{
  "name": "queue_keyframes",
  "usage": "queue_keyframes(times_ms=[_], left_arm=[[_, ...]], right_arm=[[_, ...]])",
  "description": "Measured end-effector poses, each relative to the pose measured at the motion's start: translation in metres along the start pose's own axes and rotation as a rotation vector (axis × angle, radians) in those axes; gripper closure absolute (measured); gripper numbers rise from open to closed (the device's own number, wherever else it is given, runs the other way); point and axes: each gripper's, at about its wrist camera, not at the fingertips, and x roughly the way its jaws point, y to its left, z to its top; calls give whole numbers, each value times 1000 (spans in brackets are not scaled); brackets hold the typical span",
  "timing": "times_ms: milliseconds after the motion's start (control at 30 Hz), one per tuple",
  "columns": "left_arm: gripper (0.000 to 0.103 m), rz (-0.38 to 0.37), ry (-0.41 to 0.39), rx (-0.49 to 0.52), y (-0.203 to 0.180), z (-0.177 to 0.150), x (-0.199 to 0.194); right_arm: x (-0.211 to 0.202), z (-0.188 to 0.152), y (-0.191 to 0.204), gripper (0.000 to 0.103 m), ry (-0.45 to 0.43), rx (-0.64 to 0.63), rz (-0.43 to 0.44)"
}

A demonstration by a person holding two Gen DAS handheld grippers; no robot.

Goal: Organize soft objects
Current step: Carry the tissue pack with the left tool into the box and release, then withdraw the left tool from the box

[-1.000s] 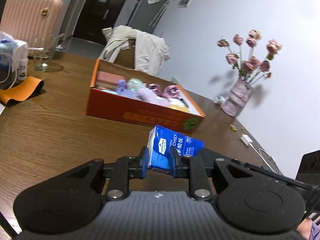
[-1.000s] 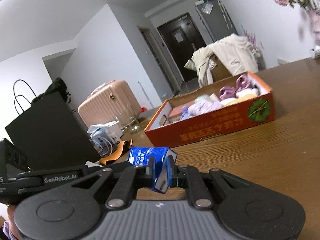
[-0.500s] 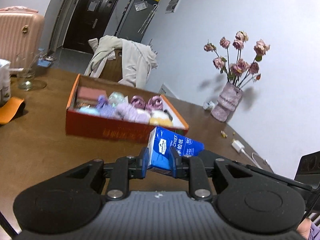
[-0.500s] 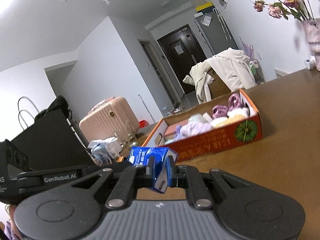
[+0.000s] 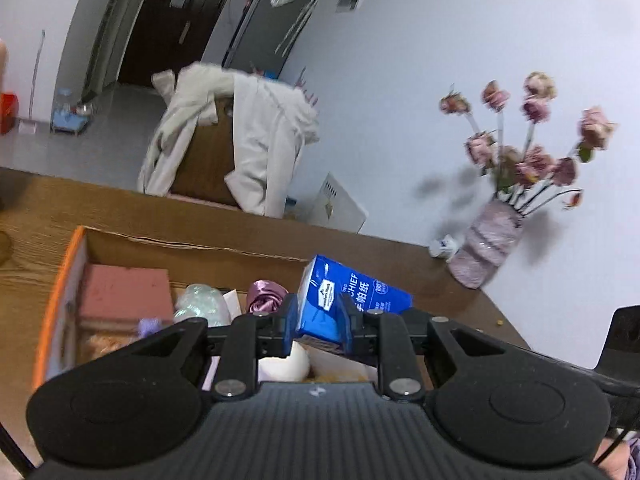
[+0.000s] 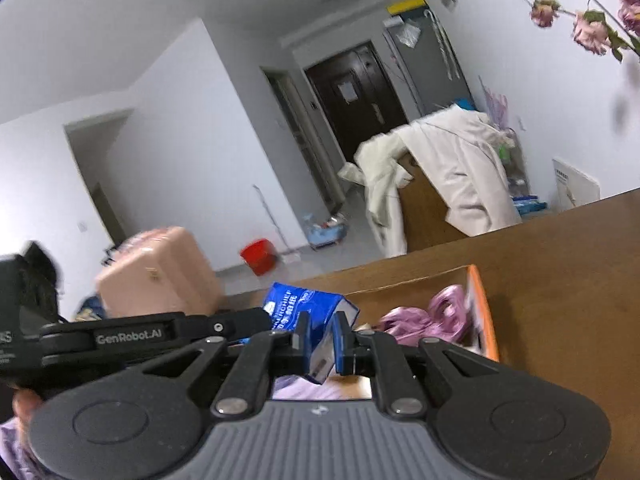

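**Black tools, blue pads**

Each gripper is matt black plastic: a ribbed grey-black body, two round discs at the sides, angled link arms with silver screws. The left gripper [image 5: 319, 322] and right gripper [image 6: 323, 342] carry blue pads. White "GenRobot.AI" lettering marks the left one. A purple sleeve [image 6: 12, 446] shows.

Each view looks forward along its own tool, close above the orange box [image 5: 60, 276] on the counter [image 6: 560, 272]; the left faces the flower vase [image 5: 484, 248]; both share the blue pack [image 5: 352, 296], dark door [image 6: 352, 96] and draped chair [image 6: 436, 176].
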Motion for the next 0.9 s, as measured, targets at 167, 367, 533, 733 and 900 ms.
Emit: queue_keyframes(times_ms=[167, 367, 533, 733, 900], left_arm=[[81, 41, 71, -15, 17, 5, 66], [81, 134, 192, 34, 32, -10, 113], [59, 196, 213, 20, 36, -10, 116], [55, 221, 200, 48, 31, -5, 96], [48, 255, 143, 116, 17, 2, 47]], right_arm=[[71, 6, -30, 92, 79, -16, -104], [123, -12, -43, 92, 229, -37, -155], [128, -14, -42, 92, 236, -46, -166], [108, -4, -32, 87, 226, -58, -163], [66, 9, -20, 80, 183, -94, -170]])
